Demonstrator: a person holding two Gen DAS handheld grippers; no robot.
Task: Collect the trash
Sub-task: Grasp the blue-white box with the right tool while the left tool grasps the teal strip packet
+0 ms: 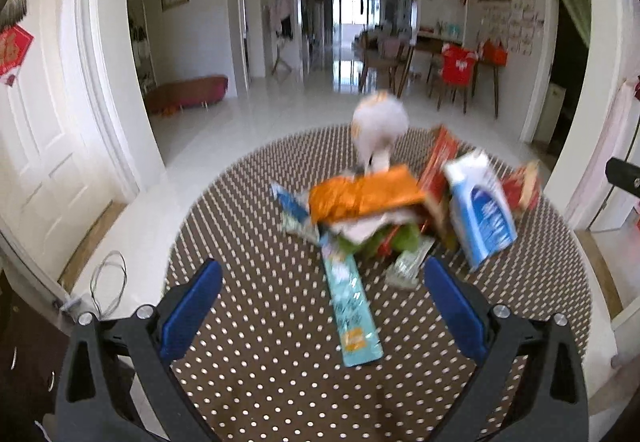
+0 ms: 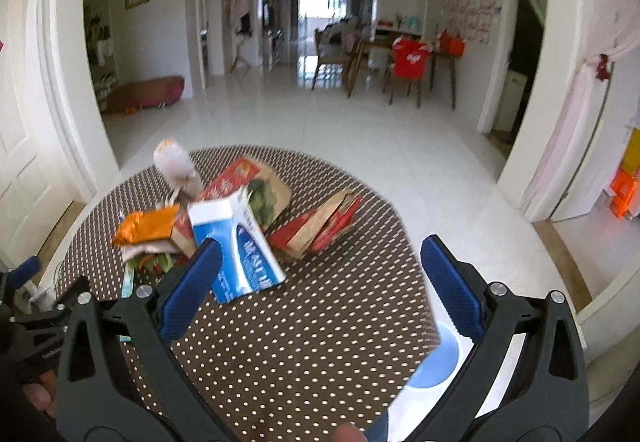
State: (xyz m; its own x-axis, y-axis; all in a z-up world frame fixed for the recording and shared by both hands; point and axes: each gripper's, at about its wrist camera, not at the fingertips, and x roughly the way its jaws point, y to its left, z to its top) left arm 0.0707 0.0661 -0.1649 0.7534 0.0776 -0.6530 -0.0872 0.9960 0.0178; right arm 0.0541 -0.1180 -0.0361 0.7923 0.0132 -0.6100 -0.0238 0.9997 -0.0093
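Observation:
A pile of trash lies on a round brown polka-dot table [image 1: 260,362]. It holds an orange foil wrapper [image 1: 360,194], a blue-and-white carton [image 1: 480,206], a long teal wrapper [image 1: 352,314], red packaging [image 1: 440,158] and a white crumpled bag [image 1: 380,122]. My left gripper [image 1: 322,306] is open and empty, just short of the pile, with the teal wrapper between its fingers. My right gripper [image 2: 320,282] is open and empty, to the right of the carton [image 2: 240,242]. The orange wrapper [image 2: 148,226], a brown-and-red paper bag [image 2: 320,226] and the table [image 2: 300,342] show there too.
White tiled floor [image 2: 360,130] surrounds the table. A blue round object [image 2: 436,362] sits below the table's right edge. White door frames stand left and right. A dining table with chairs [image 2: 400,62] stands far back. A wire loop [image 1: 108,282] lies left of the table.

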